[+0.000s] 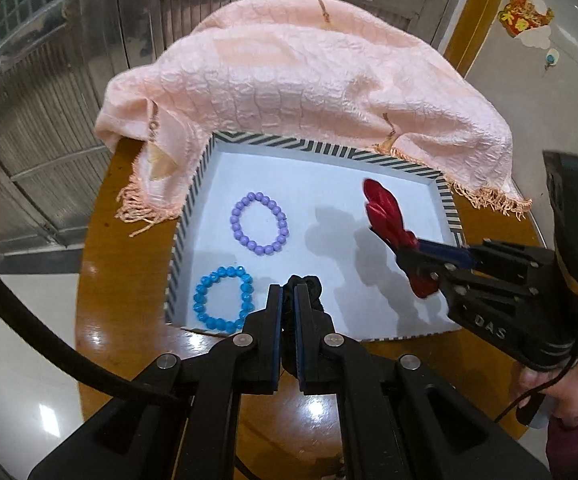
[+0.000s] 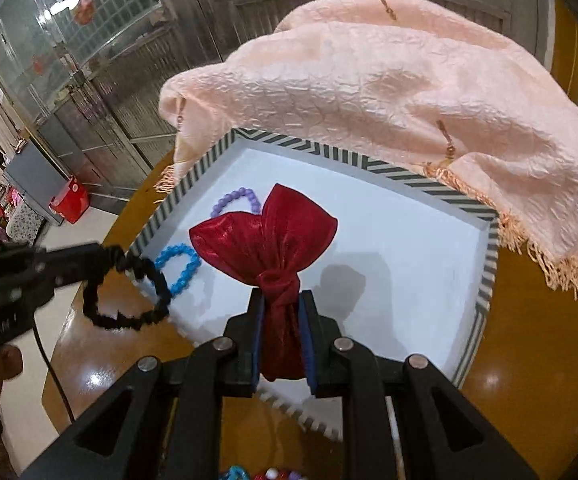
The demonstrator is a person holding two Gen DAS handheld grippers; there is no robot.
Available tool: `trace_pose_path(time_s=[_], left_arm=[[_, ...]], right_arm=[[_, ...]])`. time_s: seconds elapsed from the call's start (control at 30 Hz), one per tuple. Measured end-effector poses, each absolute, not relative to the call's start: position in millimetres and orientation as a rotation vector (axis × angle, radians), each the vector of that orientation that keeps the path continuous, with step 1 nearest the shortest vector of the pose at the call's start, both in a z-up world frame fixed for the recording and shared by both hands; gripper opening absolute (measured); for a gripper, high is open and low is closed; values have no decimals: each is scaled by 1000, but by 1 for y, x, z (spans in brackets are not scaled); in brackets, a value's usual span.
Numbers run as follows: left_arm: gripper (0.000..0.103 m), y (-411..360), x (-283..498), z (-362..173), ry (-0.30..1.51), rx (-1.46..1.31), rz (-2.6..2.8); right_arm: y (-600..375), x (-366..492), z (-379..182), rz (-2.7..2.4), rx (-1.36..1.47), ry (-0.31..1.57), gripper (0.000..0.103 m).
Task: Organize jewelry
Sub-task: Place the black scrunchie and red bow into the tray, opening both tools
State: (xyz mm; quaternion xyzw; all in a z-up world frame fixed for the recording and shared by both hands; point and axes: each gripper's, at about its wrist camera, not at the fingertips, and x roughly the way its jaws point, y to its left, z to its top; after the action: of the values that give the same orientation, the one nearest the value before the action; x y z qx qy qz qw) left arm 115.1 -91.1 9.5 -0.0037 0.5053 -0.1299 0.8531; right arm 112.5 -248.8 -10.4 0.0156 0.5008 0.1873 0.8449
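A white tray with a striped rim [image 1: 325,149] [image 2: 369,162] sits on a round wooden table. In it lie a purple bead bracelet [image 1: 259,224] [image 2: 236,199] and a blue bead bracelet [image 1: 221,298] [image 2: 180,267]. My left gripper [image 1: 287,300] [image 2: 107,258] is shut on a black scrunchie [image 1: 305,286] [image 2: 129,296], held over the tray's near-left edge. My right gripper [image 2: 281,308] [image 1: 421,256] is shut on a red fabric bow [image 2: 265,236] [image 1: 387,216], held above the tray's right half.
A pink fringed scarf [image 1: 301,76] [image 2: 401,80] is draped over the tray's far edge. The wooden table [image 1: 129,280] [image 2: 529,360] ends close to the left. More beads [image 2: 257,474] show at the bottom edge of the right wrist view.
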Motion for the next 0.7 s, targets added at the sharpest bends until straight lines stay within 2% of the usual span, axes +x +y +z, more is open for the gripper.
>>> trace_pose_path(time_s=[0.47,0.7], left_arm=[[0,-79,160,-65,1245,-125,-173],[0,-74,166,-78,1262,-122,-127]], right_arm=[[-215,211,-67,414,-38,1153,17],[-177,254,-82,474,-107,1135,20]])
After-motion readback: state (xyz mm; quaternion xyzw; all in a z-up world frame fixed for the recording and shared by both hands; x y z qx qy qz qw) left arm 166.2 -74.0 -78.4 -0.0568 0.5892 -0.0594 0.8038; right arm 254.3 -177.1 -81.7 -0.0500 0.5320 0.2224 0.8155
